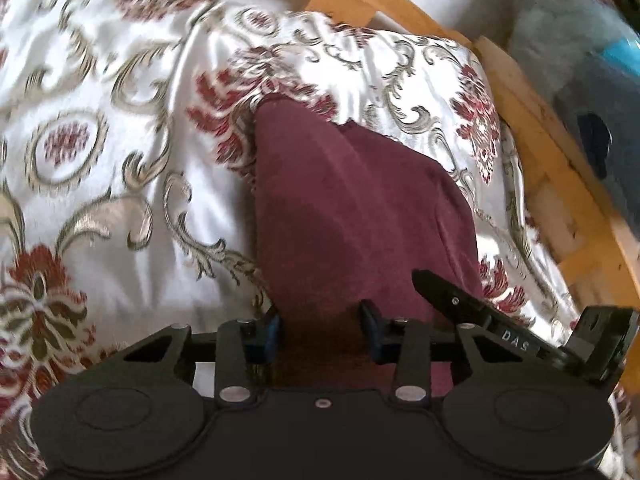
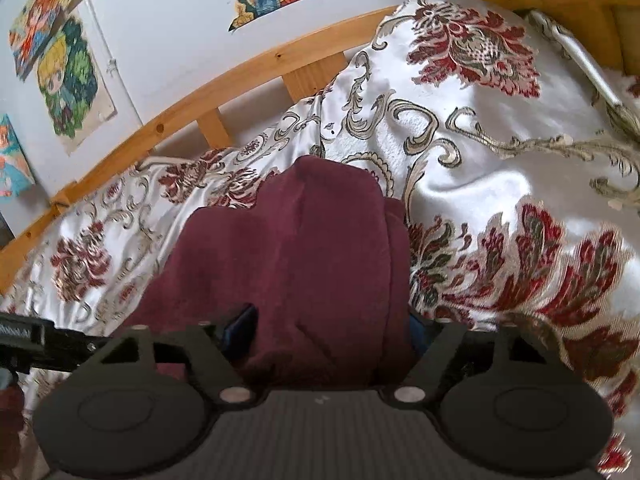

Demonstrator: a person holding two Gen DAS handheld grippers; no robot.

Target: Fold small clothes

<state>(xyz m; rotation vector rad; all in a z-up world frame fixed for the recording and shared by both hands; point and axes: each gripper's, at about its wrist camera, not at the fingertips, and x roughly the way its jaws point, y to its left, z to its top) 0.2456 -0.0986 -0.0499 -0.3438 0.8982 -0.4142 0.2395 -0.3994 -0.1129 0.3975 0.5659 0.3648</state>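
Note:
A maroon garment [image 1: 352, 200] lies on a white bedspread with red and gold flowers [image 1: 100, 120]. My left gripper [image 1: 322, 332] has its blue pads on either side of the garment's near end and grips it. In the left wrist view the other gripper's black finger [image 1: 452, 300] shows at the right, touching the same cloth. In the right wrist view the garment [image 2: 304, 256] drapes over my right gripper [image 2: 332, 332], which is shut on a bunched fold of it; its right pad is hidden by cloth.
A wooden bed rail [image 2: 224, 76] runs along the white wall with colourful pictures [image 2: 68, 76]. The rail [image 1: 540, 140] also bounds the bed at the right in the left wrist view. A grey and blue object [image 1: 592, 80] lies beyond it.

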